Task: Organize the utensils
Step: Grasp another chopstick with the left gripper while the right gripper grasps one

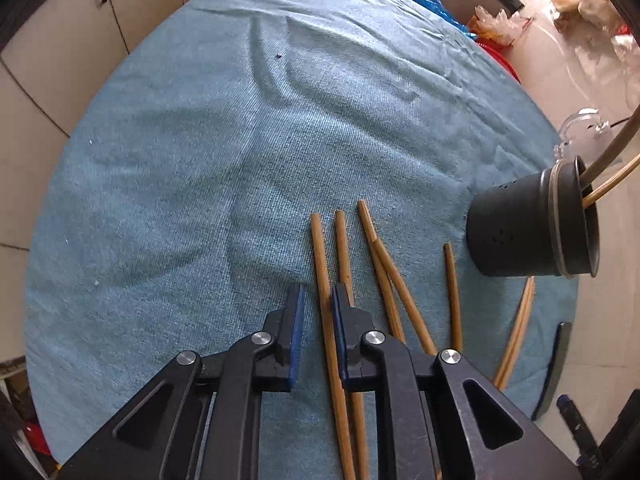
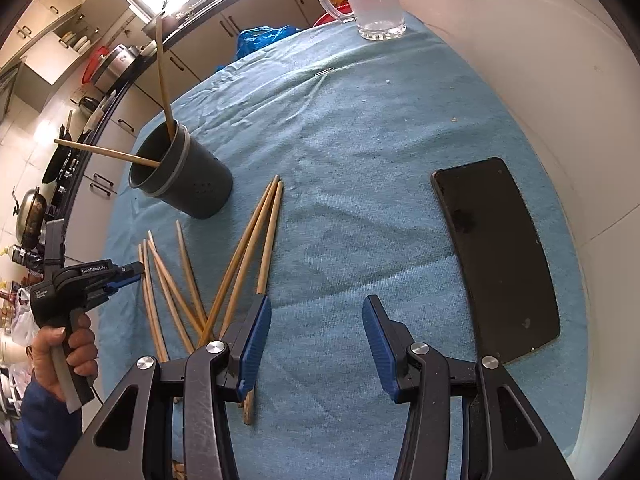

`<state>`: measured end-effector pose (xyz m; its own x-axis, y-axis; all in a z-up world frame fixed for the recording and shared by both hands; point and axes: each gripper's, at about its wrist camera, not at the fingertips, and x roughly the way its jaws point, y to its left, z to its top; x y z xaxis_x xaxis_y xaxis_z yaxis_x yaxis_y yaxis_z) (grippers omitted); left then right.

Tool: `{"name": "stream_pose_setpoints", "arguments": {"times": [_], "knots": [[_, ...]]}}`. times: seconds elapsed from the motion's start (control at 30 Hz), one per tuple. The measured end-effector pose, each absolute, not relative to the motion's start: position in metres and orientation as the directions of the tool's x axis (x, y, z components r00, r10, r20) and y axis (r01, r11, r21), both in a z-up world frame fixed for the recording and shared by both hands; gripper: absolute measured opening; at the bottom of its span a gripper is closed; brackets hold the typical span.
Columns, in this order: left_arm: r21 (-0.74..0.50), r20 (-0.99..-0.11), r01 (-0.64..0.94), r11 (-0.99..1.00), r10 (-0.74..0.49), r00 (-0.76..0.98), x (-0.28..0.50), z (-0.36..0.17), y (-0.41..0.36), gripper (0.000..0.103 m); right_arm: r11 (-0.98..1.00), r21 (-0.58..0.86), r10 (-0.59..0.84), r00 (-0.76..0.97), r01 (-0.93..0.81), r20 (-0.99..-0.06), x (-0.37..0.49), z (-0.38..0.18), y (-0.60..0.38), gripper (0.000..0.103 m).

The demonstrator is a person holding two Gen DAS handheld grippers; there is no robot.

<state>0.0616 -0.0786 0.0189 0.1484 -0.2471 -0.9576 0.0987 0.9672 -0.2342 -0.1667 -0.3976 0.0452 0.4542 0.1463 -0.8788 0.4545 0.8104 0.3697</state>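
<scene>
Kitchen, cabinets behind; round counter (image 1: 200, 140) under a blue cloth. Loose chopsticks (image 1: 380, 272) lie fanned at lower centre of the left wrist view, dark holder (image 1: 528, 232) at right edge with two sticks already in it. Left tongs (image 1: 318, 300) narrow, down around the leftmost chopstick (image 1: 320, 264); stick runs between the pads, right pad against it, left pad shows a sliver of gap, so grip not confirmed. Right tongs (image 2: 316, 320) half wide, nothing between them, hanging over bare cloth at lower centre, phone (image 2: 500, 256) to the right. Step: pick one stick. Squeeze fully, lift straight so the neighbouring stick touching it is not dragged, tip it upright before the holder rim
</scene>
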Motion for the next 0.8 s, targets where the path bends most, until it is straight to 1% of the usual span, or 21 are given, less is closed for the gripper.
{"name": "stream_pose_setpoints", "arguments": {"times": [0.1, 0.23, 0.33, 0.4, 0.47, 0.53, 0.63, 0.73, 0.8], "knots": [[-0.21, -0.961, 0.131, 0.969, -0.229, 0.154, 0.057, 0.019, -0.08, 0.009, 0.807, 0.376, 0.159, 0.446, 0.455, -0.881, -0.156, 0.042, -0.395, 0.052], [-0.228, -0.959, 0.138, 0.964, -0.247, 0.142, 0.05, 0.018, -0.068, 0.009, 0.776, 0.412, 0.204, 0.428, 0.478, -0.88, -0.134, 0.031, -0.396, 0.051], [-0.238, -0.958, 0.142, 0.961, -0.257, 0.131, 0.049, 0.019, -0.063, 0.009, 0.772, 0.404, 0.211, 0.402, 0.49, -0.891, -0.112, 0.021, -0.393, 0.044], [-0.236, -0.958, 0.15, 0.96, -0.255, 0.127, 0.049, 0.019, -0.064, 0.009, 0.78, 0.386, 0.205, 0.38, 0.493, -0.902, -0.096, 0.014, -0.39, 0.035], [-0.233, -0.959, 0.162, 0.959, -0.254, 0.126, 0.048, 0.019, -0.063, 0.009, 0.785, 0.363, 0.194, 0.358, 0.501, -0.913, -0.081, 0.007, -0.388, 0.03], [-0.239, -0.958, 0.165, 0.957, -0.26, 0.119, 0.048, 0.019, -0.062, 0.009, 0.79, 0.34, 0.183, 0.334, 0.51, -0.925, -0.068, 0.001, -0.386, 0.03], [-0.257, -0.955, 0.166, 0.952, -0.276, 0.105, 0.05, 0.018, -0.06, 0.009, 0.797, 0.313, 0.166, 0.311, 0.516, -0.936, -0.055, -0.005, -0.384, 0.027], [-0.27, -0.953, 0.166, 0.948, -0.288, 0.096, 0.054, 0.017, -0.061, 0.009, 0.808, 0.275, 0.14, 0.284, 0.521, -0.949, -0.046, -0.009, -0.382, 0.019], [-0.272, -0.952, 0.171, 0.947, -0.29, 0.095, 0.055, 0.017, -0.062, 0.009, 0.811, 0.264, 0.134, 0.274, 0.522, -0.952, -0.042, -0.012, -0.38, 0.018]]}}
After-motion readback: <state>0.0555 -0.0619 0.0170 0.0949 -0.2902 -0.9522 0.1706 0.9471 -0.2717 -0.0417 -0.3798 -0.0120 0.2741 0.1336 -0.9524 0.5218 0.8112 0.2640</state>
